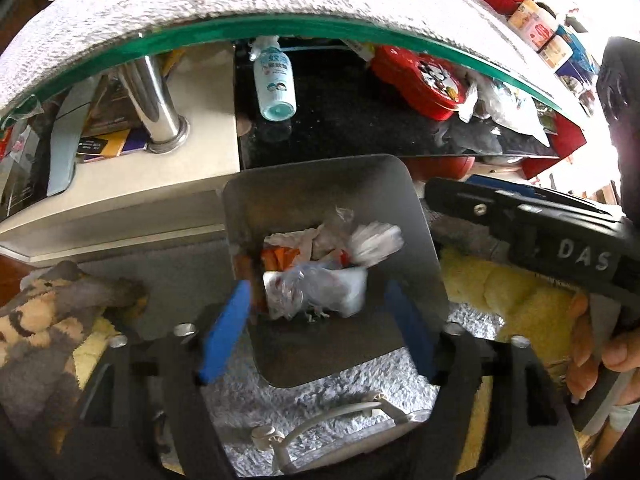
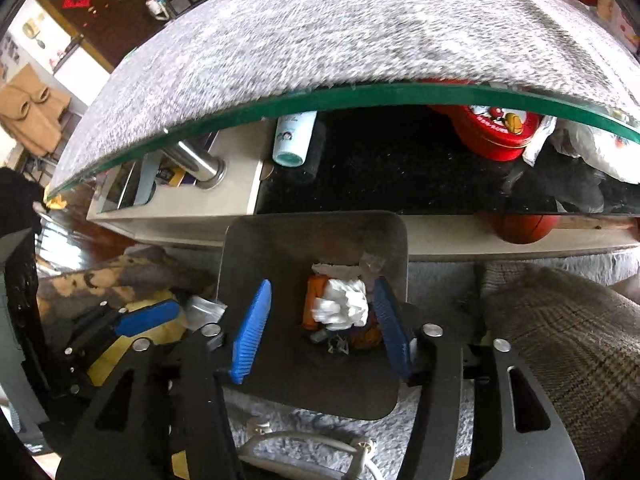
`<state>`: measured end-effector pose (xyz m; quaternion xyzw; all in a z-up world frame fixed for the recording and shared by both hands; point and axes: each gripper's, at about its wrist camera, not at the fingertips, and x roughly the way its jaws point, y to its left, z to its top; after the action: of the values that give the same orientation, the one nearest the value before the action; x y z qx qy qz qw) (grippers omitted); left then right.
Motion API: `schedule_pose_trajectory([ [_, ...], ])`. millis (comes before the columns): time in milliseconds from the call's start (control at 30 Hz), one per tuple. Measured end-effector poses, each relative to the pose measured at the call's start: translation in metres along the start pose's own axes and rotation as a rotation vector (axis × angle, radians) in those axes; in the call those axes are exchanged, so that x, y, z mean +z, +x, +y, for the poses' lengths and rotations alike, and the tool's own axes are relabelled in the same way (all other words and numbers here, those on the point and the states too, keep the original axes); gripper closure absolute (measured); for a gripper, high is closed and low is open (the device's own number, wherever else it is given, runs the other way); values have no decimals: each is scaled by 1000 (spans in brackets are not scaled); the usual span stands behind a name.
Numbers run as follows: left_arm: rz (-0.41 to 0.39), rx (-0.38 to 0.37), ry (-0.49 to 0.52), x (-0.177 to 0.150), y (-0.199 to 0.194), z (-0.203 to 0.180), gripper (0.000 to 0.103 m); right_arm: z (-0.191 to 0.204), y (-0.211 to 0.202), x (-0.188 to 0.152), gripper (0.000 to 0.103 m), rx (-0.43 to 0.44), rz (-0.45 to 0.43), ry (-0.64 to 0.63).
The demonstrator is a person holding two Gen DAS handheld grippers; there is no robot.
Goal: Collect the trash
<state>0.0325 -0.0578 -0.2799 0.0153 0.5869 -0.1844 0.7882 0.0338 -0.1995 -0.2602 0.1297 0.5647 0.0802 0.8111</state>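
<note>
Over the square grey metal bin (image 1: 280, 192), our left claw (image 1: 316, 328) hangs wide, its clear plastic bag (image 1: 320, 288) dropping onto the rubbish at twelve o'clock. From the right wrist, our right claw (image 2: 320, 332) stands half open above the same bin, crumpled white tissue (image 2: 344, 304) loose at one o'clock, apparently just released.

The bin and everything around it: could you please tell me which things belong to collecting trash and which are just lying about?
Job:
- bin
- plastic bag
- white wad
- left gripper, open
- right gripper, open

Lying about:
- bottle
- red tin
- basketball
- white cable
- camouflage cloth
</note>
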Motion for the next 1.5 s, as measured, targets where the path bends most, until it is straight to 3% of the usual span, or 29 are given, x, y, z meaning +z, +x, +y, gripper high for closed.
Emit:
schedule_pose_trajectory([
  [167,-33,13,0,3,-10,3,10,-5,-18,6,18,-5,-56,20],
  [267,-61,22,0,7,-23,4,8,-5,-31,10,4,-10,-88,20],
  [467,-161,41,8,19,-64,5,8,-2,-65,21,4,-57,-189,0],
  [667,-302,47,7,38,-119,5,8,9,-117,34,3,-105,-350,-43],
  [1033,-579,141,58,60,-233,-9,8,29,-219,52,3,-260,-602,-71],
  [1167,-693,213,63,60,-269,-17,8,41,-253,48,3,-283,-702,-87],
  [1300,-745,269,84,52,-285,-30,8,54,-270,37,3,-312,-754,-107],
  [1500,-771,233,72,37,-294,-34,8,62,-278,19,3,-320,-787,-103],
])
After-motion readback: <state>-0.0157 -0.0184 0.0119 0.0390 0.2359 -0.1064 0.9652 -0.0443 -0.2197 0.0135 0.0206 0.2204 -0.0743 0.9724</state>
